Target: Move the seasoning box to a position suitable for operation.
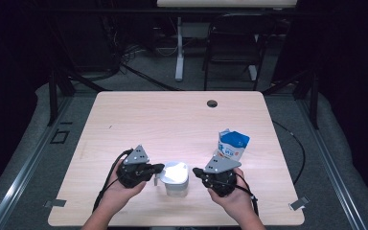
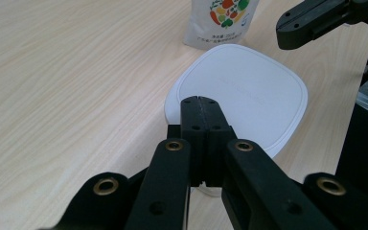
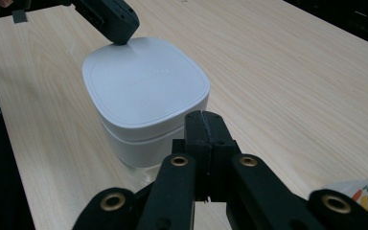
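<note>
**White lidded box centred between two closed claws**

White plastic container (image 1: 176,178), lid on, sits near the front edge of the wood table (image 1: 172,120), directly between both grippers. I hold one claw per hand, tips pointing inward at the box from opposite sides.

Status, L side: left gripper (image 1: 159,168) is fully closed, jaws pressed together, nothing held. In the left gripper view its tips (image 2: 199,100) sit over the near rim of the lid (image 2: 249,96). Contact vs. just above: can't tell.

Status, R side: right gripper (image 1: 196,171) is also fully closed and empty. In the right gripper view its tips (image 3: 203,117) stop just beside the container wall (image 3: 143,143), slightly below lid level.

Key relation: box lies straight ahead of each claw, approx. equal distance from both; L looks marginally nearer, being over the rim. Box is a rounded square, so no real long axis; approach dir. is not critical.

Other items: blue-and-white snack pouch (image 1: 231,145) stands behind the R hand, well clear of the box.

My judgement: neither claw can grip as is. Jaws need to open first, then one steadies the body while the other takes the lid edge.
</note>
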`<state>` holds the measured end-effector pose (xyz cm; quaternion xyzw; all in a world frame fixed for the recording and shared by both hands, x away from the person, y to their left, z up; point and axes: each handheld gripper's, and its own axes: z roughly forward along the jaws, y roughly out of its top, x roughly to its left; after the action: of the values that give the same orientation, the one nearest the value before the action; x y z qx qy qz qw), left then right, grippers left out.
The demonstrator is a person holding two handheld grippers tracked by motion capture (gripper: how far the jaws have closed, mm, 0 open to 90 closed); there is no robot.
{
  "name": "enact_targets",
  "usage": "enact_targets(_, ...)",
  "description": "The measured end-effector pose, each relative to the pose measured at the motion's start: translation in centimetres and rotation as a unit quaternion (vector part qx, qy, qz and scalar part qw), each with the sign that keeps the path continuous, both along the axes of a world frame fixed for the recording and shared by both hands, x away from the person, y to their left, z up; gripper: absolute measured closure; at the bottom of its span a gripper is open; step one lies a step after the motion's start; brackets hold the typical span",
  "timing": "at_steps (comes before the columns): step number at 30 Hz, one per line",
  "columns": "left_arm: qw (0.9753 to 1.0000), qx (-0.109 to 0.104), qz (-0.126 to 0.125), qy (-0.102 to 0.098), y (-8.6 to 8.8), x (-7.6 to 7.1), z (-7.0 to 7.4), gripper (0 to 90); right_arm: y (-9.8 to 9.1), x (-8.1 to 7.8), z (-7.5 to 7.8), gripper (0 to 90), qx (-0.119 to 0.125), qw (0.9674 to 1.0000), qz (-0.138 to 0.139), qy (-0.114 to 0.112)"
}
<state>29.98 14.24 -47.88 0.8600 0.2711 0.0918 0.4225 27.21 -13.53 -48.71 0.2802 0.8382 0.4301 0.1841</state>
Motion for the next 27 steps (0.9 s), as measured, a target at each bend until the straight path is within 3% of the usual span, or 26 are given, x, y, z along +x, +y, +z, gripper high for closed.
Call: enact_targets(27, 1.0, -0.005, -0.001, 0.004, 0.2, 0.1, -0.1, 90.0, 1.2, 0.1, -1.7, 90.0, -0.027, 0.999, 0.024, 0.027)
